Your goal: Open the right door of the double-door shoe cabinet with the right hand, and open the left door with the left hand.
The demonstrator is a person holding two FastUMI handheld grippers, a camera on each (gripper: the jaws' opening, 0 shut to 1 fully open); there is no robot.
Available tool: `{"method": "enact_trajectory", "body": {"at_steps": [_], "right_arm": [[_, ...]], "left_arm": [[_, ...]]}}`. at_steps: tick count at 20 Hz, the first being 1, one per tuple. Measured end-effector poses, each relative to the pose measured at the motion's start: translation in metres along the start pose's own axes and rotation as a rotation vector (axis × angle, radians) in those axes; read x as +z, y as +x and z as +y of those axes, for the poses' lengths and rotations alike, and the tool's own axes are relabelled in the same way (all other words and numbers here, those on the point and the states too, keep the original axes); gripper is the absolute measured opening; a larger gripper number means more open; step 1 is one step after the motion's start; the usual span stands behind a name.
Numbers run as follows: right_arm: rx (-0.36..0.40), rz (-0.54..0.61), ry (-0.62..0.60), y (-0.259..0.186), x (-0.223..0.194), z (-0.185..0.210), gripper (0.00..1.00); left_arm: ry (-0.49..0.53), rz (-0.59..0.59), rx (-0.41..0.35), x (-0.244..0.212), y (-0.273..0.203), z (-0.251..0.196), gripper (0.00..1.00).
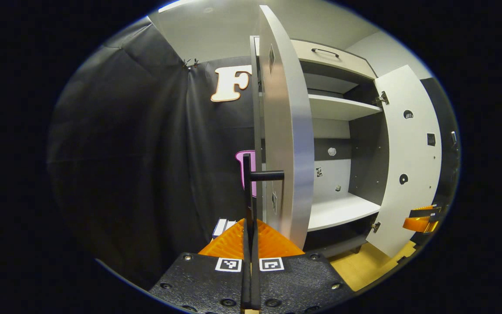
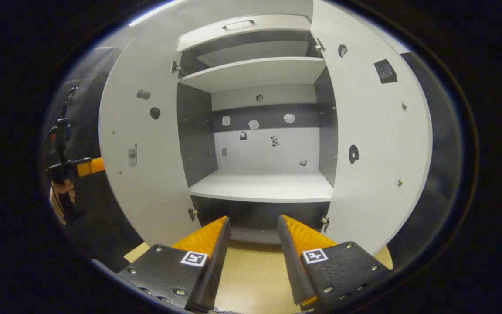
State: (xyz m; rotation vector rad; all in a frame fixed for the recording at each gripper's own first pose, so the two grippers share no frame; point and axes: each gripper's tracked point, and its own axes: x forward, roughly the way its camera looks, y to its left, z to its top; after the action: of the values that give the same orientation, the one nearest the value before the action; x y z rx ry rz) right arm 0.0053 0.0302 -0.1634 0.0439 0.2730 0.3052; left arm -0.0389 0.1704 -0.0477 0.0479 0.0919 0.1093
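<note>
Black cloth hangs as the booth's wall [image 1: 137, 144] to the left of the left gripper's fingers [image 1: 233, 237], and pale wooden floor [image 2: 251, 270] lies under the right gripper's fingers [image 2: 307, 237].

Left gripper [image 1: 251, 235]: its fingers are pressed together around the thin black bar handle [image 1: 247, 192] of the left door [image 1: 288, 131], which rises straight up between them; a short stub joins the bar to the door just right of the fingers. That door stands swung out, edge-on, directly ahead and slightly right. Beyond it the shoe cabinet [image 1: 342, 109] shows bare white shelves, and the right door [image 1: 408, 152] stands wide open at far right, with the other gripper's tips beside its lower edge.

Right gripper [image 2: 253, 231]: fingers spread apart, holding nothing, low before the cabinet's open middle. Straight ahead between them is the lower shelf [image 2: 264, 185]. Both doors stand open, one on each side of the fingers. Far left, a hand [image 2: 59, 192] holds the other gripper by the left door's outer edge.
</note>
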Motion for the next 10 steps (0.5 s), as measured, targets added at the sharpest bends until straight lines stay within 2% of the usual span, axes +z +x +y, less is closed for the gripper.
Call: {"method": "enact_trajectory", "body": {"at_steps": [2,4,6,9,10], "right_arm": [[0.0,0.001,-0.002,-0.001,-0.001,0.0,0.65],[0.003,0.002,0.0,-0.002,-0.002,0.0,0.65],[0.009,0.002,0.002,-0.001,-0.001,0.001,0.65],[0.022,-0.002,-0.004,0.001,-0.001,0.005,0.65],[0.029,-0.003,-0.007,0.001,-0.001,0.007,0.65]], "left_arm": [[-0.008,0.002,0.015,-0.001,-0.003,0.002,0.02],[0.032,0.004,0.043,-0.006,-0.008,0.008,0.08],[0.088,0.002,0.078,-0.006,-0.016,0.013,0.26],[0.122,0.011,0.099,-0.008,-0.027,0.011,0.46],[0.112,0.009,0.098,-0.006,-0.027,0.009,0.49]]}}
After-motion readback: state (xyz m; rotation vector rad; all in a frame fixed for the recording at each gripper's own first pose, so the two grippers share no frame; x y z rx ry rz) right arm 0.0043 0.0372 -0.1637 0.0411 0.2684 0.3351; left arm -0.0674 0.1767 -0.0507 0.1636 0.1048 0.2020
